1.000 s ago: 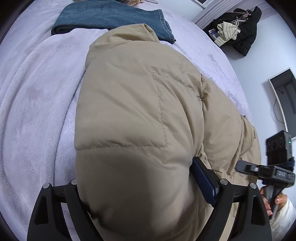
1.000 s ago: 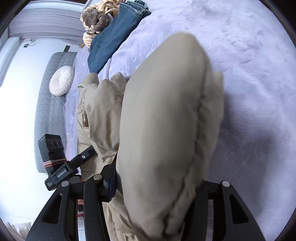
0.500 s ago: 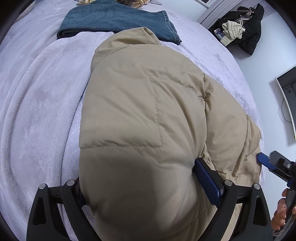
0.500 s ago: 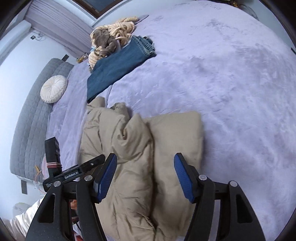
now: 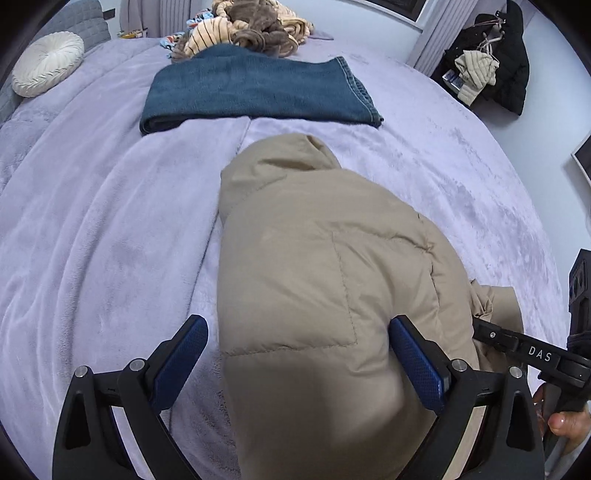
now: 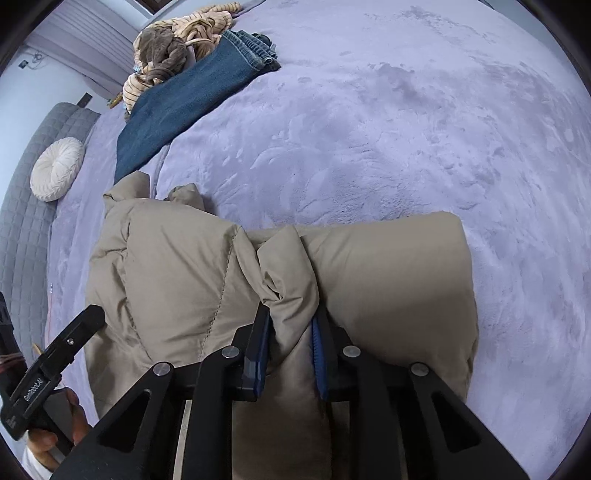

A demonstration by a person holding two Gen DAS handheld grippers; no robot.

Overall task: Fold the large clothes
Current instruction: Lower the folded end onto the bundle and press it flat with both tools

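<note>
A beige puffer jacket lies folded on the lilac bed cover; it also shows in the right wrist view. My left gripper is open, its blue pads spread wide on either side of the jacket's near end. My right gripper is shut on a pinched fold of the jacket, between the body and a folded part lying to its right. The other gripper's body shows at each view's edge.
Folded blue jeans lie farther up the bed, with a heap of brown and striped clothes behind. A round white cushion rests at the grey headboard. Dark coats hang at the right wall. Lilac cover spreads right.
My left gripper has opened and let go of the jacket. My right gripper opened half a second ago, then shut on a fold of the jacket.
</note>
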